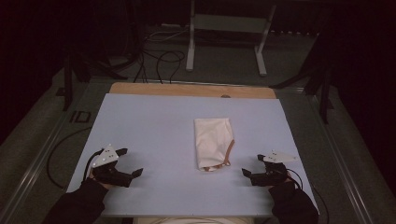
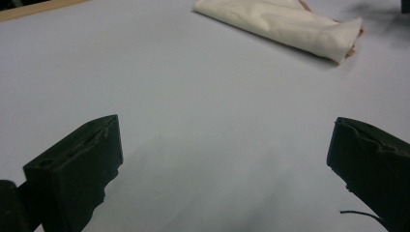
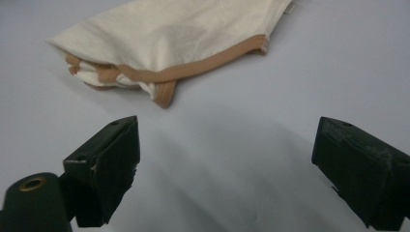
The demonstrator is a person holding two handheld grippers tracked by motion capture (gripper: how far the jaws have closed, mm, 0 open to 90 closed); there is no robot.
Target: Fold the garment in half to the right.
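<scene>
Folded cloth (image 1: 213,143) between both tools, seemingly nearer the right tool (image 1: 252,165) (jaws apart)

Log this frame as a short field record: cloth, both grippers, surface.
item: folded cream cloth with tan trim along one edge
item state: lying flat on the table, untouched
surface: pale blue table top, wooden strip at the far edge
left gripper: jaws wide apart, empty, low over the table, left of the cloth
right gripper: jaws wide apart, empty, right of the cloth's near end
contact: neither gripper touches the cloth
nearest to cloth: right gripper
</scene>
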